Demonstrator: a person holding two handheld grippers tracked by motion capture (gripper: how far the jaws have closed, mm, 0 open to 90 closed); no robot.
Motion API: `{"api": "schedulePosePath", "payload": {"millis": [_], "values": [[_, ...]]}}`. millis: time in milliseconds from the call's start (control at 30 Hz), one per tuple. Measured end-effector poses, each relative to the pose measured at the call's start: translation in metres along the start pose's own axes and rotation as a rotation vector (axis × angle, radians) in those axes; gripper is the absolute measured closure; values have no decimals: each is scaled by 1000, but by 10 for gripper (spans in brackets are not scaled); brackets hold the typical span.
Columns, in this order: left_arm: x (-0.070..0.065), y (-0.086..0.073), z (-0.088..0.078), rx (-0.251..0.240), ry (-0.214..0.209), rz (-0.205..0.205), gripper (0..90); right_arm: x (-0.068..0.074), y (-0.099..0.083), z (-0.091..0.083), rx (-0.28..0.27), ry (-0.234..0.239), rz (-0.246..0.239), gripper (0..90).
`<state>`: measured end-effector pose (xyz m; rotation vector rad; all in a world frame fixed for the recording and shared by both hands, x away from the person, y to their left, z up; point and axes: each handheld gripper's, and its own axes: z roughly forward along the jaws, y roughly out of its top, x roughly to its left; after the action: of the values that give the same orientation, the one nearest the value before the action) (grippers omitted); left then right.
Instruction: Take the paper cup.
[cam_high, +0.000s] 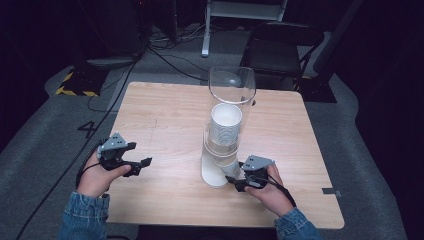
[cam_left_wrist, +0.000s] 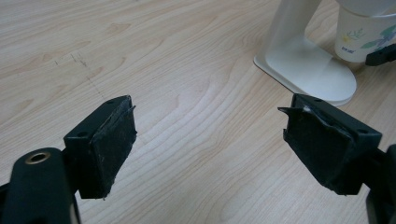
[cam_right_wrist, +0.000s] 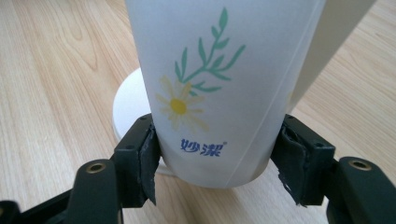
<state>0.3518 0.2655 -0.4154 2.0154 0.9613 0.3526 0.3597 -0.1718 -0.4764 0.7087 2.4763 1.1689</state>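
A cup dispenser stands mid-table: a clear tube (cam_high: 231, 87) holds a stack of white paper cups (cam_high: 225, 127) over a white base (cam_high: 215, 175). The lowest paper cup (cam_right_wrist: 219, 84), printed with a daisy and green leaves, hangs out below the tube. My right gripper (cam_right_wrist: 217, 154) is shut on this cup, one pad on each side near its bottom; from above this gripper (cam_high: 235, 181) sits at the dispenser's foot. My left gripper (cam_high: 142, 166) hovers over bare wood to the left, open and holding nothing (cam_left_wrist: 210, 140). Its view shows the base (cam_left_wrist: 308, 70) and cup (cam_left_wrist: 359, 37) far right.
The wooden table (cam_high: 165, 115) stands on grey carpet. A black folding chair (cam_high: 280, 45) stands beyond the far edge, with cables (cam_high: 165, 55) and a yellow-black striped strip (cam_high: 75, 85) on the floor at the back left.
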Motion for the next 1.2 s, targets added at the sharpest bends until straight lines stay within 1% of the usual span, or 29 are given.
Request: {"api": "schedulePosePath", "payload": {"millis": [67, 133, 300, 333, 500, 633, 733, 867, 933, 1000, 1067, 1100, 1167, 1200], "values": [[0, 1, 1, 3, 3, 4, 165, -1, -2, -3, 3, -2, 3, 372], [0, 1, 1, 0, 1, 0, 164, -2, -3, -5, 6, -4, 5, 372], [0, 2, 3, 10, -3, 11, 165, -6, -8, -14, 23, -24, 5, 372], [0, 2, 4, 7, -4, 4, 164, -7, -9, -16, 25, -29, 9, 372], [0, 3, 6, 6, -6, 8, 165, -14, -14, -28, 32, -62, 23, 372], [-1, 4, 7, 8, -11, 4, 165, -21, -16, -34, 25, -84, 38, 372], [0, 4, 6, 9, -7, 7, 164, -28, -17, -40, 4, -105, 59, 372], [0, 3, 6, 8, -5, 7, 164, -37, -20, -46, -49, -145, 112, 373], [0, 3, 6, 11, -5, 10, 165, -42, -21, -47, -81, -174, 154, 373], [0, 3, 6, 12, -5, 11, 164, -48, -23, -48, -111, -207, 191, 373], [-1, 1, 6, 10, -3, -1, 164, -53, -25, -48, -132, -249, 226, 372], [0, 1, 6, 12, 2, 7, 165, -55, -25, -49, -146, -266, 242, 373], [0, 0, 5, 13, 5, 7, 164, -60, -26, -49, -166, -297, 270, 372], [0, -1, 5, 15, 3, -4, 165, -62, -26, -49, -172, -311, 279, 372]]}}
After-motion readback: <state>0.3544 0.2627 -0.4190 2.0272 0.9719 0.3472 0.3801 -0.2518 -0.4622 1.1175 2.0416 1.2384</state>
